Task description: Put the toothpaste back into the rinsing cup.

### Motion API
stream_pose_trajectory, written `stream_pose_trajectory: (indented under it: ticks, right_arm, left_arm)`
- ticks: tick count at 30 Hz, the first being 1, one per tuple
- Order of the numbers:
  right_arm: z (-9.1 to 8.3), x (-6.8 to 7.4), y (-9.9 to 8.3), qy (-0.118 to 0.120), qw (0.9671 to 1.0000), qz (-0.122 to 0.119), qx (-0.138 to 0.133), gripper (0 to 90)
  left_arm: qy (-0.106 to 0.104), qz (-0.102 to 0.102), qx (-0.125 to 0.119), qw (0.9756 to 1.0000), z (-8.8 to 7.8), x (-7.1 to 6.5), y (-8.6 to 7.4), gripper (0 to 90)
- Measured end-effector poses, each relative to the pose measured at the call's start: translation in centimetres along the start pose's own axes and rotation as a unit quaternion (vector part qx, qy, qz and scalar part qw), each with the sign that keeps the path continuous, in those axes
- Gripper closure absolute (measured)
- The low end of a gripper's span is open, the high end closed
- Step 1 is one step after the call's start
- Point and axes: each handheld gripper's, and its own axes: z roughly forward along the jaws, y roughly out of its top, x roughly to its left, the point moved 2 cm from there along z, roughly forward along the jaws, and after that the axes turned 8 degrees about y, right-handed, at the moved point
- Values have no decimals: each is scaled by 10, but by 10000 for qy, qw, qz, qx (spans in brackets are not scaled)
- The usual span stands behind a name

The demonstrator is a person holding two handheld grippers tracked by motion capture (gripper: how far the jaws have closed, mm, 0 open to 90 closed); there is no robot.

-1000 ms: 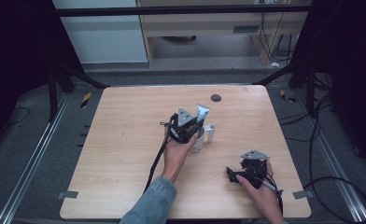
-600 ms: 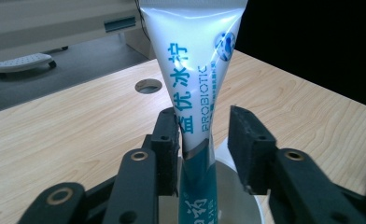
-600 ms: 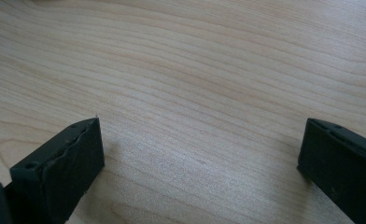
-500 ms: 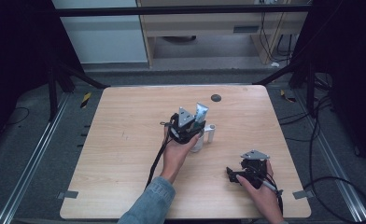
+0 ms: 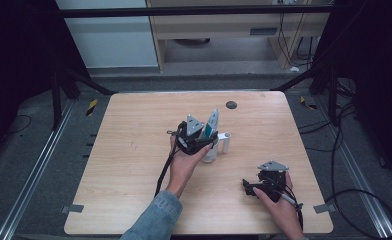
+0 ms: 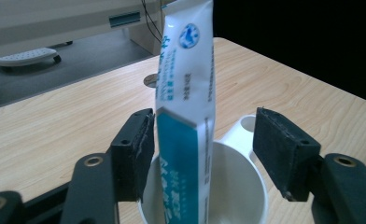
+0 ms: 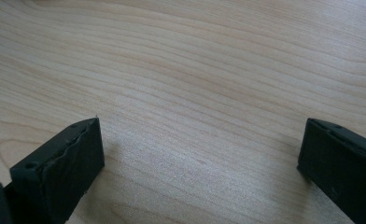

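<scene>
A white and teal toothpaste tube point(image 5: 212, 121) point(image 6: 186, 93) stands upright in a white cup point(image 5: 223, 143) point(image 6: 246, 163) with a handle, near the middle of the wooden table point(image 5: 134, 150). My left gripper point(image 5: 207, 143) point(image 6: 204, 135) straddles the tube just above the cup's rim. Its jaws have just been opening: the left pad point(image 6: 141, 140) sits close beside the tube and the right pad point(image 6: 284, 149) stands well clear of it. My right gripper point(image 5: 249, 187) point(image 7: 200, 158) rests open low over bare wood at the front right, with nothing between its jaws.
A small dark round spot point(image 5: 231, 105) marks the table's far side behind the cup. Black frame legs and cables run along the floor around the table. A cable trails from the left gripper toward the front edge.
Both hands stay where they were. The tube still stands in the cup with the left gripper around it.
</scene>
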Motion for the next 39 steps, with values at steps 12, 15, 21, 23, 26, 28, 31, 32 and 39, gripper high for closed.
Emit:
stream_pose_trajectory:
  ticks: [12,15,21,23,26,28,31,32,39]
  right_arm:
    - [0,0,0,-1,10000,-2,0,4]
    - [0,0,0,2,10000,0,2,4]
    - [0,0,0,-1,10000,-1,1,4]
    - [0,0,0,2,10000,1,1,4]
    - [0,0,0,-4,10000,-7,0,4]
    - [0,0,0,0,10000,0,0,4]
    - [0,0,0,4,10000,4,2,4]
    - [0,0,0,4,10000,3,2,4]
    - [0,0,0,2,10000,0,1,4]
  left_arm:
    - [-270,178,80,9994,-13,-4,1,305]
    - [-382,175,99,9991,-16,-4,2,286]
    - [-568,183,239,9979,-25,-2,6,226]
    - [-633,149,325,9974,-29,-1,7,186]
    - [-665,140,494,9965,-34,4,5,137]
    - [-652,70,582,9962,-37,10,2,126]
    - [-603,30,711,9956,-42,19,-3,106]
    - [-589,36,748,9955,-44,21,-5,102]
    - [-373,1,905,9952,-53,46,-17,89]
